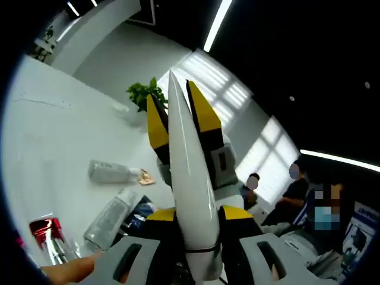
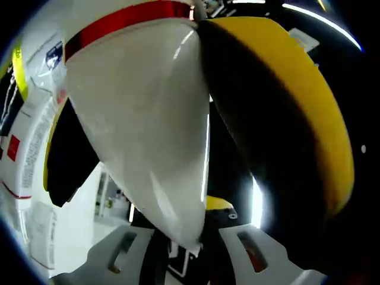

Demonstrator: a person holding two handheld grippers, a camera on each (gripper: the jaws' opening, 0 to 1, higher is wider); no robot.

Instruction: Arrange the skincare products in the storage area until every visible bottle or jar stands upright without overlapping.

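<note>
You are in the middle of the arranging step, and both claws seem to clamp one white tube, so my judgement is that you carry or turn it before you stand it up.

The white bench (image 1: 53, 130) lies tilted in the left gripper view, with a green plant (image 1: 145, 95) at its far edge. On the bench a clear bottle (image 1: 113, 171) lies on its side, and near it a second clear tube (image 1: 110, 217) also lies flat. A jar with a red shiny cap (image 1: 46, 233) is at the lower left; I cannot tell if it is upright.

The left claw (image 1: 178, 98) is clenched on the white tube (image 1: 190, 184), which is long, glossy and narrows to a thin flat end between the yellow pads. The right claw (image 2: 196, 18) grips the same kind of tube very close to the lens, with a red band (image 2: 127, 18) across it.

The next move probably needs one claw to let go, then you lower the tube onto the bench away from the lying bottles.
</note>
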